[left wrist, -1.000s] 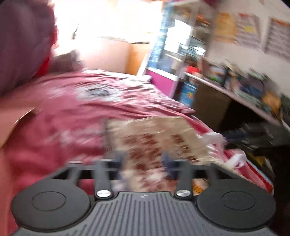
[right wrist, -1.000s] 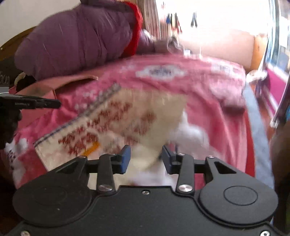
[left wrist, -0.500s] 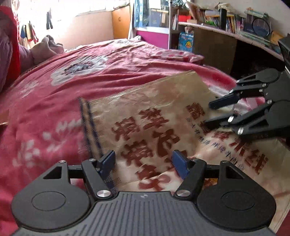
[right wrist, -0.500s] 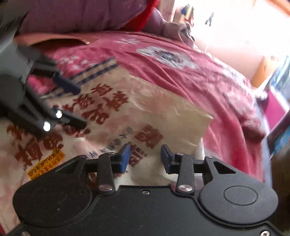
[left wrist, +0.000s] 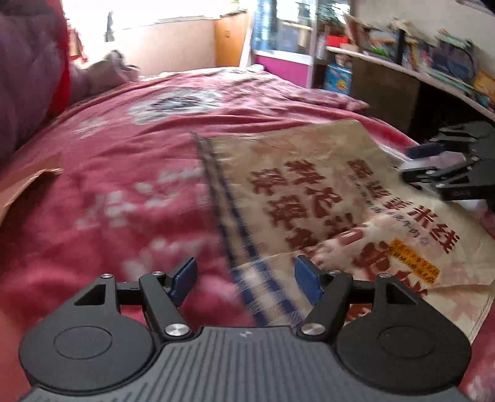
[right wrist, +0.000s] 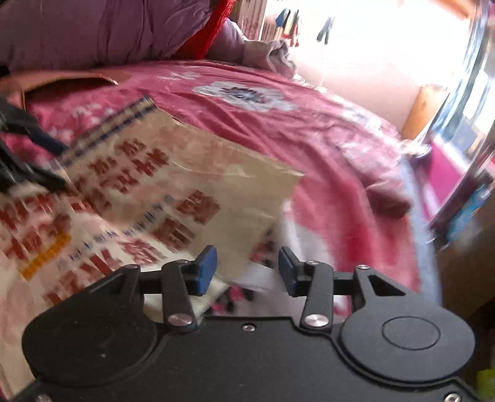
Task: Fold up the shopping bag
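A beige woven shopping bag (left wrist: 324, 201) with red characters and a blue striped edge lies flat on the red bedspread. My left gripper (left wrist: 246, 278) is open, and the bag's striped edge (left wrist: 266, 293) runs between its fingers. My right gripper (right wrist: 247, 269) is open at the bag's (right wrist: 148, 198) near right corner, with a white handle strap (right wrist: 260, 275) between its fingers. Each gripper shows in the other's view: the right gripper (left wrist: 433, 167) at the bag's far side, the left gripper (right wrist: 34, 154) over the striped end.
The red floral bedspread (left wrist: 139, 148) covers the bed. A purple padded garment (right wrist: 102, 27) and a brown cardboard piece (left wrist: 27, 182) lie at its left side. A shelf (left wrist: 402, 68) of books and a glass cabinet (left wrist: 284, 34) stand beyond the bed's right edge.
My left gripper has shifted left, so the striped edge now sits between its fingers. My right gripper has slid to the bag's corner. Both stay open.
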The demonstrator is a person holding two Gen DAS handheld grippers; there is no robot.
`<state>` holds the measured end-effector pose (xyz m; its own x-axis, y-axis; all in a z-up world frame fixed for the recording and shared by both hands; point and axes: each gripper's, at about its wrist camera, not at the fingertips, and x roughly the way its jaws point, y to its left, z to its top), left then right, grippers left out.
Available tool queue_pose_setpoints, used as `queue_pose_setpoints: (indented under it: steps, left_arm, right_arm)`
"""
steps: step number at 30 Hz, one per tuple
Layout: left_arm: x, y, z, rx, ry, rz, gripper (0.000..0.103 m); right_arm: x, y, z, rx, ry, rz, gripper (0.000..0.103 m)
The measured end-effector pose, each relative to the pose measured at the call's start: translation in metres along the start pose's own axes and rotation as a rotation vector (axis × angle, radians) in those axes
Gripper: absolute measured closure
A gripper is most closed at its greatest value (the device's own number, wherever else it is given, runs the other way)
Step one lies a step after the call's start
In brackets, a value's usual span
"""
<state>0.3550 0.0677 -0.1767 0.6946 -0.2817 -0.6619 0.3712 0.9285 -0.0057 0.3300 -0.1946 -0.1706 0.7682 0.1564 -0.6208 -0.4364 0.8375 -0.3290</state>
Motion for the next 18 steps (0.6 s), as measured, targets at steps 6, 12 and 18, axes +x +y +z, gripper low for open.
queue_pose_setpoints:
  steps: [6, 12, 18]
  left_arm:
    - [-0.048, 0.011, -0.007, 0.012, -0.12, 0.021, 0.033]
    - [-0.091, -0.012, -0.033, 0.265, -0.226, -0.044, 0.033]
    - [-0.109, -0.031, -0.058, 0.495, -0.193, -0.084, 0.033]
  right_arm:
    - [-0.054, -0.042, -0.002, -0.006, -0.129, 0.018, 0.061]
    - [-0.095, -0.023, -0.033, -0.254, -0.175, 0.128, 0.045]
    - [-0.109, 0.007, -0.071, -0.545, -0.135, 0.167, 0.044]
